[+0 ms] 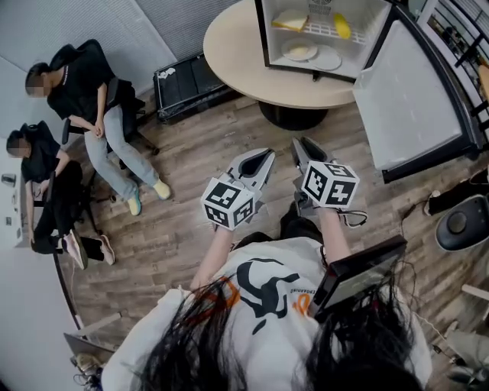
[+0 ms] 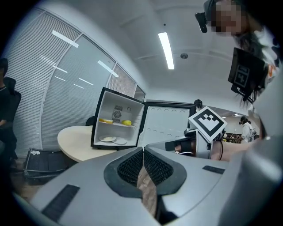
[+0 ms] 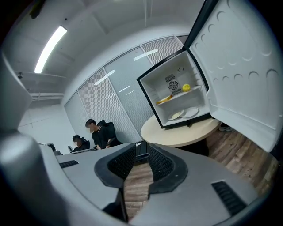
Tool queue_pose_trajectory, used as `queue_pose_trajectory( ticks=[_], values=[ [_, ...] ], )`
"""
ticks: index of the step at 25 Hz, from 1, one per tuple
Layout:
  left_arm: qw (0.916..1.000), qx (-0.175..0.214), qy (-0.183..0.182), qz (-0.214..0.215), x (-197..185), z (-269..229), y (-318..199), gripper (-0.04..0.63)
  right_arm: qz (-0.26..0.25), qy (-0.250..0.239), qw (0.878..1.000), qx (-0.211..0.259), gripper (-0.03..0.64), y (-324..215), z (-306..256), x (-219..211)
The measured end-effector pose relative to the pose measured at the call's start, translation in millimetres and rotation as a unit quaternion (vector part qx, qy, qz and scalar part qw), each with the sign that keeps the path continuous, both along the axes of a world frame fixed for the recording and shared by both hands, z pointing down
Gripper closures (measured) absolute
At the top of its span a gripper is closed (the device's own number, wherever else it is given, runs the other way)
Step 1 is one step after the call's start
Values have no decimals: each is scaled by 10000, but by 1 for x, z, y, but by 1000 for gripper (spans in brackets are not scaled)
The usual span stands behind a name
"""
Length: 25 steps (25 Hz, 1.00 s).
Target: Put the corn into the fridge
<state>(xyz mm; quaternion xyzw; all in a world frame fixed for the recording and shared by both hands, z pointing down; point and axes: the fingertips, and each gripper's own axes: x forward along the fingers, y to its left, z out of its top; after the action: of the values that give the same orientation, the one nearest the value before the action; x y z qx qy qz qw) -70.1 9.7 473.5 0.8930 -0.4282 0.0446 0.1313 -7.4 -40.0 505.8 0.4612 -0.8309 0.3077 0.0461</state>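
Person stands on wood floor (image 1: 199, 153), a pair of tongs in each hand, both aimed toward a round desk (image 1: 233, 53).

Left tongs (image 1: 266, 155): jaws pressed together, ribbed pads meeting along their length in the left gripper view, nothing between them. Marker cube (image 1: 228, 202) sits near the hand.

Right tongs (image 1: 300, 143): jaws drawn together to a thin slit, nothing pinched; only floor shows through the slit in the right gripper view. Its marker cube (image 1: 330, 183) faces up. The two pairs of tongs are side by side, close but apart, both well short of the desk.

Fridge (image 1: 261, 34): small, stands on the desk, door (image 1: 412, 99) swung wide to the right in the head view, white inner face showing.

Corn (image 1: 290, 21): long yellow piece, lying on the left part of the fridge's wire shelf (image 1: 325, 30). A rounder yellow item (image 1: 341, 27) lies on the same shelf to its right, apart from it. I cannot tell more about either at this size.

Fridge bottom: two pale plates (image 1: 299, 50), side by side, edges overlapping.

Black case (image 1: 183, 80) on the floor beside the desk base.

Two seated people (image 1: 84, 84) at far left, both in dark tops, well apart from the desk.
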Motion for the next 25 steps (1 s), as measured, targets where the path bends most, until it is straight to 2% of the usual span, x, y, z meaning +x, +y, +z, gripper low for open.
queue_pose_trajectory(
  ticks=[4, 12, 20, 25],
  values=[
    [10000, -80, 33, 2, -11, 6, 20, 583, 111, 56, 9999, -52, 522, 19, 4, -3],
    [9998, -1, 88, 173, -10, 6, 68, 583, 268, 83, 9996, 47, 526, 69, 3, 0],
    [9989, 106, 115, 445, 1, 7, 84, 583, 430, 161, 9988, 176, 526, 92, 0, 8],
    [9985, 201, 218, 457, 3, 2, 88, 583, 433, 295, 9983, 239, 526, 102, -4, 10]
  ],
)
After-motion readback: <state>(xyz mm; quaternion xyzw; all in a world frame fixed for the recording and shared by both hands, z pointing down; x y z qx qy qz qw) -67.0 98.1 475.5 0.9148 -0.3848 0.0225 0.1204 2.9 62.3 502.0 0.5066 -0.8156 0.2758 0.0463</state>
